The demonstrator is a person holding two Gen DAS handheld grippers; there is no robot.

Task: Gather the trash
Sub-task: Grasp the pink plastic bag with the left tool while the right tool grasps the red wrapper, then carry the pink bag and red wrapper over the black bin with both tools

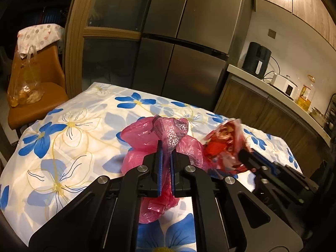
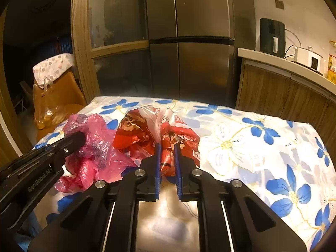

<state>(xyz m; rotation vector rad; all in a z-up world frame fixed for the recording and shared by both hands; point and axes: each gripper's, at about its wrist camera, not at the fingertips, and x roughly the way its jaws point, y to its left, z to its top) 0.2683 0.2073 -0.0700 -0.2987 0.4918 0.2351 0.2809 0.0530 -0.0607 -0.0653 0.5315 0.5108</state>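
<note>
A crumpled pink plastic bag [image 1: 142, 138] lies on the flower-print tablecloth [image 1: 73, 126]. My left gripper [image 1: 166, 147] is shut on it, with a printed purple wrapper [image 1: 172, 131] bunched at the fingertips. A red printed snack bag [image 2: 147, 130] sits just right of the pink bag [image 2: 92, 147]. My right gripper [image 2: 167, 147] is shut on the red bag's lower edge. In the left wrist view the red bag [image 1: 224, 145] is blurred, with the right gripper [image 1: 245, 154] against it. The left gripper [image 2: 77, 138] shows at the left of the right wrist view.
A steel fridge [image 1: 189, 42] stands behind the table. An orange chair [image 1: 40, 96] at the left carries a clear bag [image 1: 25, 84] and a dotted cloth. A counter [image 2: 294, 67] at the right holds an air fryer [image 2: 272, 37], a white cooker and an oil bottle.
</note>
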